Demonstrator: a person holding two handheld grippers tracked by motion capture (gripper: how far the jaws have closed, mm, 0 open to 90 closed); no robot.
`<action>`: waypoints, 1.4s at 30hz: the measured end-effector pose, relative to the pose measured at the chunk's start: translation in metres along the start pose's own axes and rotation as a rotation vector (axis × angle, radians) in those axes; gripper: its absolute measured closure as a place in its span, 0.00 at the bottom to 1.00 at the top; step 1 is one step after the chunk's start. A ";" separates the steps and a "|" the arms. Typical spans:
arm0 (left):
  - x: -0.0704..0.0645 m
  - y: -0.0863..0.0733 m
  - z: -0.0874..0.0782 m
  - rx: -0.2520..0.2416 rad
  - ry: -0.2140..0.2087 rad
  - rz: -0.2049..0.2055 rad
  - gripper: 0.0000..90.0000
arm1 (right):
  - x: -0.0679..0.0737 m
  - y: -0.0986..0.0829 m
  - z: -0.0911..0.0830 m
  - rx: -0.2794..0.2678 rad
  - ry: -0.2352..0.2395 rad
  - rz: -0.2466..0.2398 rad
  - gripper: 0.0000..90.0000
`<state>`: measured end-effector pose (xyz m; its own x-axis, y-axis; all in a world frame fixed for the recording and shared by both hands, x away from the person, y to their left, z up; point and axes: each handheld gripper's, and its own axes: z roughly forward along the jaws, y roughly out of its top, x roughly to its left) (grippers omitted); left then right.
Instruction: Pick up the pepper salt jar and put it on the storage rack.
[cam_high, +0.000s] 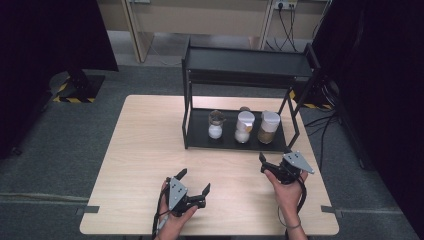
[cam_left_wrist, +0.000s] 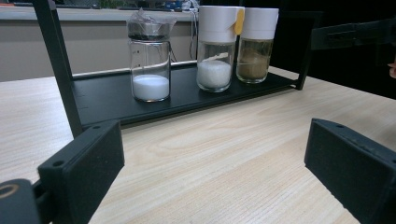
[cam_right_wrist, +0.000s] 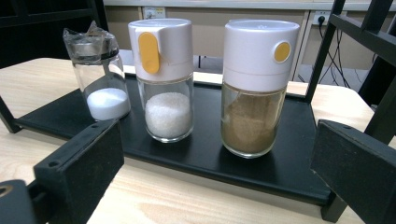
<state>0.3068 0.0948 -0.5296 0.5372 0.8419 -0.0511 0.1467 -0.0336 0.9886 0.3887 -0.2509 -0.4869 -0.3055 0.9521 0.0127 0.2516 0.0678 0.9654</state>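
Note:
A black two-tier rack (cam_high: 200, 134) stands at the table's far middle. Its lower shelf (cam_right_wrist: 261, 170) holds three jars. At the left is a glass jar of white powder (cam_high: 215, 125) (cam_left_wrist: 150, 65) (cam_right_wrist: 100, 79) with a plastic-wrapped top. In the middle is a white-capped jar of white granules (cam_high: 244, 127) (cam_left_wrist: 215, 51) (cam_right_wrist: 166, 84), and at the right a white-capped jar of brown powder (cam_high: 268, 128) (cam_left_wrist: 256, 46) (cam_right_wrist: 254, 93). My left gripper (cam_high: 194, 181) (cam_left_wrist: 212, 140) is open near the table's front, well short of the rack. My right gripper (cam_high: 275, 155) (cam_right_wrist: 217, 140) is open just before the shelf's right end, facing the two capped jars.
The light wooden table (cam_high: 145, 145) has bare room left of the rack and across its front. The rack's upper shelf (cam_high: 245, 62) overhangs the jars, with slanted side struts (cam_right_wrist: 322, 51) at the ends. Dark curtains flank the scene, and a stand base (cam_high: 75, 90) with striped tape sits on the floor.

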 end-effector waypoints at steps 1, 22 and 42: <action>0.000 0.000 0.000 0.000 0.000 0.000 0.05 | 0.000 -0.001 -0.001 0.001 -0.001 0.002 0.03; 0.000 0.000 0.000 -0.002 0.002 0.003 0.05 | -0.003 -0.008 -0.016 0.006 0.004 -0.002 0.03; -0.001 0.000 0.000 -0.003 0.002 0.006 0.05 | -0.002 -0.017 -0.030 0.006 0.013 0.001 0.03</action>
<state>0.3063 0.0944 -0.5296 0.5360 0.8430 -0.0450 0.1412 -0.0370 0.9893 0.3575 -0.2630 -0.4952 -0.3174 0.9481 0.0168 0.2575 0.0691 0.9638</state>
